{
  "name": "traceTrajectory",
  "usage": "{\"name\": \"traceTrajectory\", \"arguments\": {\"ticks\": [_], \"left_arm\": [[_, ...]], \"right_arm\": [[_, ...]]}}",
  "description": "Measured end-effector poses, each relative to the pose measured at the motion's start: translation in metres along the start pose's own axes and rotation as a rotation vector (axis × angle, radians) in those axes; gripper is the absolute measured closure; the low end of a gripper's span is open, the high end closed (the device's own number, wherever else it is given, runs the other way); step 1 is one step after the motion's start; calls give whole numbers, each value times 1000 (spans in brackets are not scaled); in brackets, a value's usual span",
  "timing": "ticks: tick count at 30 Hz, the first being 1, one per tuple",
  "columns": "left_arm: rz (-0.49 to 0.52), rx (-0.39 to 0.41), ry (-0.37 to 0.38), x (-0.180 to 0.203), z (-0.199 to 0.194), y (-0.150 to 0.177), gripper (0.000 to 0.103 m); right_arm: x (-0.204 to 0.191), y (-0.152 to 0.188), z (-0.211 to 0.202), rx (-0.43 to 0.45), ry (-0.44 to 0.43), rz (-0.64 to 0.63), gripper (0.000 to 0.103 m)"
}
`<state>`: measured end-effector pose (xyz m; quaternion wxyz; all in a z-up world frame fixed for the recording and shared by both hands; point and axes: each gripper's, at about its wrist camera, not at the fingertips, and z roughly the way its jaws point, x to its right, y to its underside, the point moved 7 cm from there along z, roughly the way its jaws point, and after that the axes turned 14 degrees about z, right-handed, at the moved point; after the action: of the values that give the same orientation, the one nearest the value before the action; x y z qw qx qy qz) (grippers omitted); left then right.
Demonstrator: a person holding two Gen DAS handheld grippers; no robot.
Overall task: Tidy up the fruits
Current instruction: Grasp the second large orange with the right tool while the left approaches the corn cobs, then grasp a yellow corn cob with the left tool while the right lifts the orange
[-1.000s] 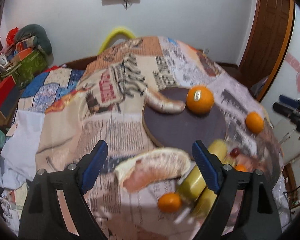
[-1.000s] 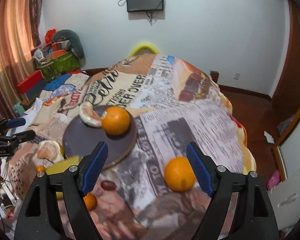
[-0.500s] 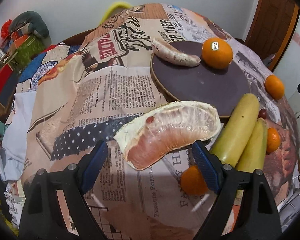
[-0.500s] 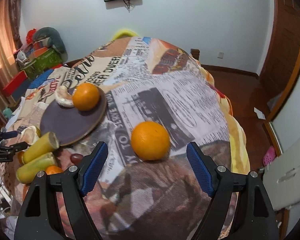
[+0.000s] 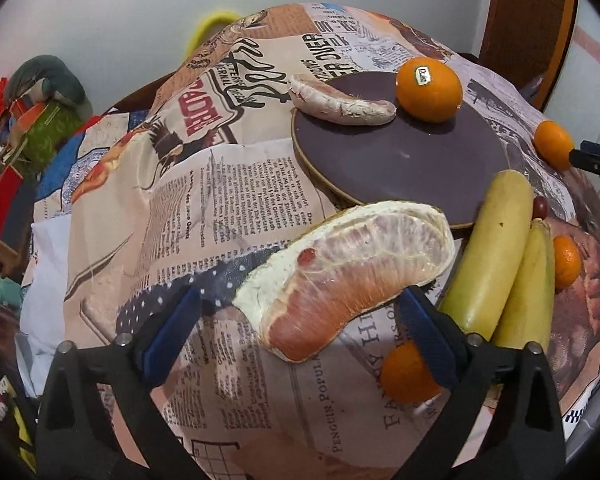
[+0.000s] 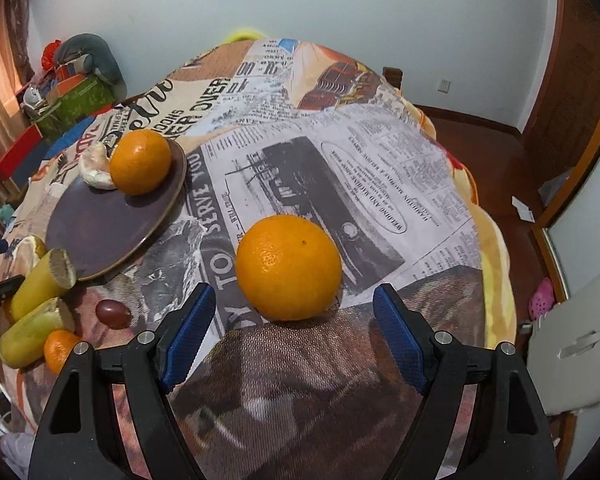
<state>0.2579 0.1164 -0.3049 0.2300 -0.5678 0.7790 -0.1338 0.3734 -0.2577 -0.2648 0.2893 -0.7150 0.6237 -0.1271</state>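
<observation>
Both approaches under way, nothing gripped. My left gripper (image 5: 296, 320) is spread wide around the near end of the pomelo wedge (image 5: 348, 272), beside the plate (image 5: 400, 160). My right gripper (image 6: 296, 324) gapes just short of the loose orange (image 6: 288, 262). Next, I judge: advance, close, carry to plate.

Each camera rides on its gripper and looks forward along the open jaws, angled down at the newsprint-covered worktop (image 5: 228, 184). The left view sits close over the pomelo wedge (image 5: 348, 272); the right view sits close to a loose orange (image 6: 288, 268). Both share the dark plate (image 5: 400, 160) and the bananas (image 6: 36, 304).
</observation>
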Motion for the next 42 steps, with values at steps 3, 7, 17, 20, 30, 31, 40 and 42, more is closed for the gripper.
{"name": "traceTrajectory", "arguments": {"ticks": [3, 7, 17, 20, 30, 31, 40, 42], "left_arm": [[-35, 12, 50, -3, 3, 3, 0], [-71, 55, 86, -3, 2, 7, 8], [-127, 102, 102, 4, -12, 12, 40], [-170, 100, 90, -4, -16, 17, 64], [-235, 44, 111, -17, -26, 37, 84], [-227, 44, 111, -17, -28, 34, 72], [-115, 110, 156, 13, -52, -8, 36], [-94, 121, 171, 24, -54, -14, 36]], "right_arm": [[1, 1, 6, -7, 3, 4, 24], [3, 0, 14, -14, 0, 23, 24], [-2, 0, 25, -29, -37, 46, 43], [-3, 3, 22, -21, -28, 26, 43], [-7, 23, -1, -49, -99, 52, 43], [-8, 25, -3, -55, -104, 53, 43], [-9, 29, -13, -55, -123, 60, 43], [-10, 30, -15, -58, -133, 65, 43]]}}
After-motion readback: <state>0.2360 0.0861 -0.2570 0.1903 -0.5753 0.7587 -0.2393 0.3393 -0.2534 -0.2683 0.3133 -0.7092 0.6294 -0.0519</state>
